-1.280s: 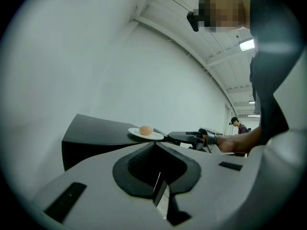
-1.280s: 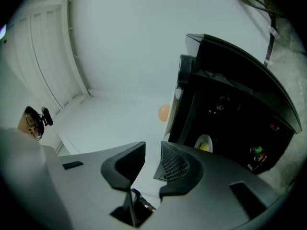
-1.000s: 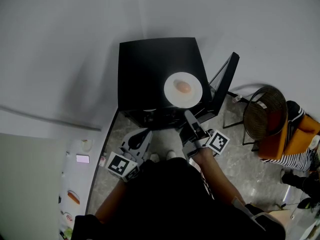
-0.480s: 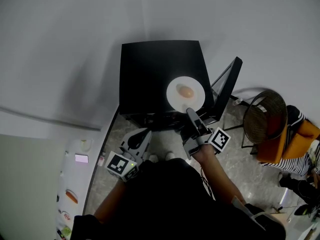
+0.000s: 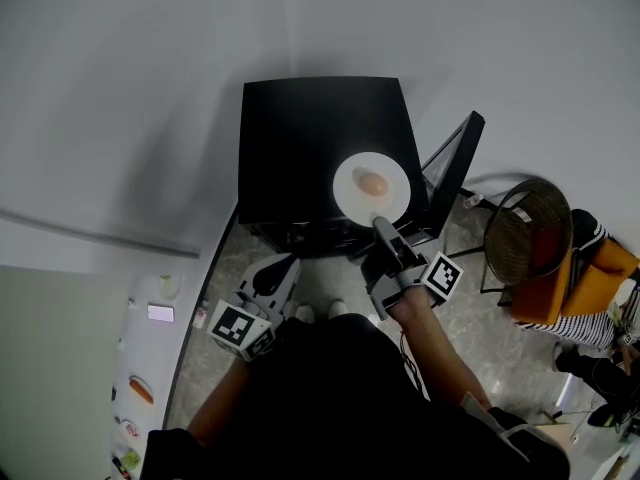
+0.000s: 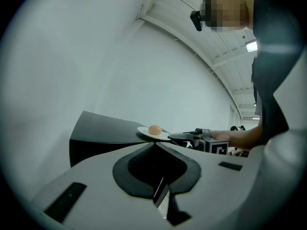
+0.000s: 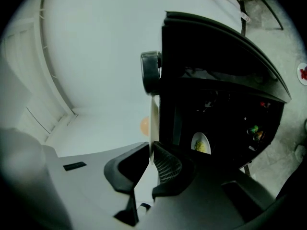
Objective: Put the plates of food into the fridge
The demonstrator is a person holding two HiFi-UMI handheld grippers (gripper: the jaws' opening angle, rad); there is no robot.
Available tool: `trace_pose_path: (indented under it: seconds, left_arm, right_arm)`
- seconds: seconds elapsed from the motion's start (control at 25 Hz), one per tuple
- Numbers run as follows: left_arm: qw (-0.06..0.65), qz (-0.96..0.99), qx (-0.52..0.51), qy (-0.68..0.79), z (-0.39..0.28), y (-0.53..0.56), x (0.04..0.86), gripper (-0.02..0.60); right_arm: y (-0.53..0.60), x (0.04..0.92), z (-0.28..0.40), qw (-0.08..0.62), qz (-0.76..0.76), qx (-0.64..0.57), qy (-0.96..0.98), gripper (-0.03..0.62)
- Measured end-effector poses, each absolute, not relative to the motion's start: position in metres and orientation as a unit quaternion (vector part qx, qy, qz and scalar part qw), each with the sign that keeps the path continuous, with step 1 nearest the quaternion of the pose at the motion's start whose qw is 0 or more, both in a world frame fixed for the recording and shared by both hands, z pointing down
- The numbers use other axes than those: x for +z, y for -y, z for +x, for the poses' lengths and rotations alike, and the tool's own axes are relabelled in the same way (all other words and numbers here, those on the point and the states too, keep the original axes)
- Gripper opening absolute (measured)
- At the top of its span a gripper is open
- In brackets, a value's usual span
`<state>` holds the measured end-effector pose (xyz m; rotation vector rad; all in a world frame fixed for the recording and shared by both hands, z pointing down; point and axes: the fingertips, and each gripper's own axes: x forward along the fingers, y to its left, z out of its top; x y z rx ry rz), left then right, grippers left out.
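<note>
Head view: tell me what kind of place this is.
Likely a sparse indoor room, perhaps a workspace, not a fitted kitchen: a small black fridge stands alone against a bare white wall, with a wicker-backed chair beside it on a speckled stone floor.

White plate point(image 5: 349, 184) bearing orange food point(image 5: 372, 182) over black fridge point(image 5: 300, 138).

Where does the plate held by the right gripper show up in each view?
Head view: plate at centre, over the fridge top's near right corner.
Left gripper view: plate at centre, by the fridge top's right end.
Right gripper view: plate edge-on, a white strip left of the fridge.
Shared landmark: the fridge.
</note>
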<state>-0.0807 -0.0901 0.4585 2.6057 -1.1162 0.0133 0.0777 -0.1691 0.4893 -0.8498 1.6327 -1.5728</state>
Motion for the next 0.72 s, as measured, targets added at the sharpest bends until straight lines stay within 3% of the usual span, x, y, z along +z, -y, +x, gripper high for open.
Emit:
trace_pose_path:
  seconds: [0.72]
  left_arm:
    - [0.166, 0.905, -0.001, 0.393, -0.083, 0.050, 0.462, 0.025]
  right_arm:
    - [0.088, 0.486, 0.071, 0.333, -0.306, -0.618, -0.643, 0.041]
